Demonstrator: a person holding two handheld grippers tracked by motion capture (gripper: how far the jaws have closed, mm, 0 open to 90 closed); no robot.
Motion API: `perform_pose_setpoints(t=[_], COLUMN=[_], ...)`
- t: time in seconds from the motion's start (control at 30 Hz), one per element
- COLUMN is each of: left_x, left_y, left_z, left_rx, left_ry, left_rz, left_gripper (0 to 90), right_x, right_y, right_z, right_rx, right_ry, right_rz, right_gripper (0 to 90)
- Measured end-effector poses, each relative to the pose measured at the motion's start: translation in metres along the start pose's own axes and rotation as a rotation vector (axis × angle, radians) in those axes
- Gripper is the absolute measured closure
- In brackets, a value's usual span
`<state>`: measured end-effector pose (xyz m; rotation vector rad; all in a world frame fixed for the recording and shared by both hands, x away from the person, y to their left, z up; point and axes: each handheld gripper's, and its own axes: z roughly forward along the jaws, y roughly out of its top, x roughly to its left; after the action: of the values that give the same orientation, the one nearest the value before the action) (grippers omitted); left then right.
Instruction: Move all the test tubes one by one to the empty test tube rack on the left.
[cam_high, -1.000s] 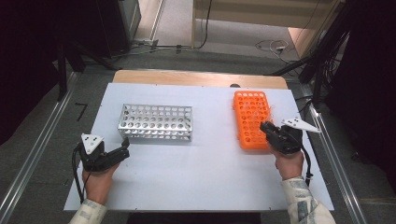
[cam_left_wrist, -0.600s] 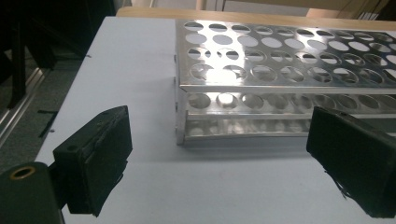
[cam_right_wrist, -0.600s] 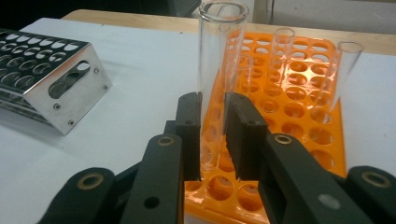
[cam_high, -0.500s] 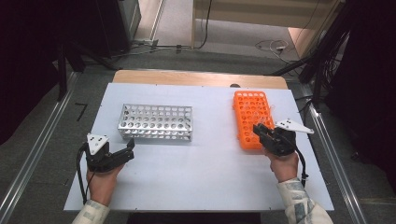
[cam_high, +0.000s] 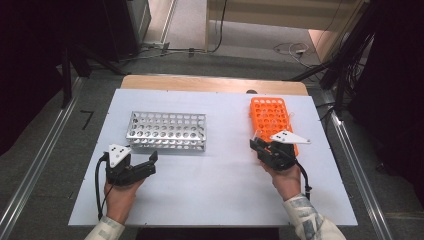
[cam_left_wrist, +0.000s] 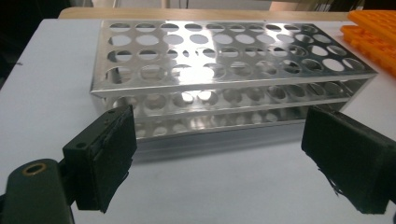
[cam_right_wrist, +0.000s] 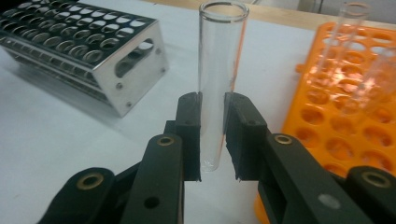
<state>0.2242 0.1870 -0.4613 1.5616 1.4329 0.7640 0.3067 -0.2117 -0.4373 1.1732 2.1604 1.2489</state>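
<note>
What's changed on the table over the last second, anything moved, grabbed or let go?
The right gripper, shut on a glass test tube, has moved left off the orange rack towards the table's middle. The left gripper has shifted right, nearer the metal rack; its jaws have just been closing slightly, with nothing between them. Both racks stayed put.
</note>
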Motion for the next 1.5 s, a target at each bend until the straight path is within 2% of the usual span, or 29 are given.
perform_pose_setpoints(t=[0.07, 0.27, 0.43, 0.5, 0.73, 0.9, 1.0, 1.03, 1.13, 1.4, 1.47, 1.5], left_x=[-0.004, -0.017, -0.027, -0.033, -0.053, -0.069, -0.077, -0.08, -0.086, -0.092, -0.094, -0.094], left_y=[0.001, 0.004, 0.006, 0.006, 0.01, 0.015, 0.017, 0.017, 0.018, 0.019, 0.018, 0.018], left_z=[0.0, 0.0, 0.001, 0.001, 0.001, 0.003, 0.003, 0.003, 0.004, 0.009, 0.01, 0.011], left_rx=[-0.004, -0.011, -0.019, -0.024, -0.035, -0.042, -0.046, -0.046, -0.045, -0.031, -0.026, -0.025], left_ry=[-0.008, -0.013, -0.049, -0.051, -0.134, -0.214, -0.253, -0.267, -0.293, -0.356, -0.358, -0.361], left_rz=[0.005, 0.029, 0.056, 0.073, 0.095, 0.107, 0.117, 0.122, 0.144, 0.169, 0.176, 0.176], left_gripper=[10.0, 9.8, 11.2, 12.0, 14.7, 23.0, 28.3, 30.1, 34.8, 49.3, 52.2, 56.7], right_x=[0.01, 0.025, 0.041, 0.048, 0.073, 0.086, 0.095, 0.099, 0.108, 0.119, 0.121, 0.123], right_y=[0.001, 0.002, 0.001, 0.0, -0.001, -0.001, 0.0, 0.0, -0.001, -0.002, -0.001, -0.001], right_z=[0.006, 0.017, 0.028, 0.032, 0.044, 0.052, 0.054, 0.054, 0.056, 0.06, 0.061, 0.06], right_rx=[0.005, 0.023, 0.047, 0.057, 0.078, 0.085, 0.092, 0.092, 0.096, 0.103, 0.103, 0.101], right_ry=[0.023, 0.054, 0.085, 0.102, 0.156, 0.188, 0.238, 0.244, 0.263, 0.283, 0.288, 0.294], right_rz=[-0.02, -0.044, -0.079, -0.095, -0.144, -0.165, -0.148, -0.159, -0.185, -0.201, -0.205, -0.205], right_gripper=[73.6, 73.6, 73.6, 73.6, 73.6, 73.6, 73.6, 73.6, 73.6, 73.6, 73.6, 73.6])
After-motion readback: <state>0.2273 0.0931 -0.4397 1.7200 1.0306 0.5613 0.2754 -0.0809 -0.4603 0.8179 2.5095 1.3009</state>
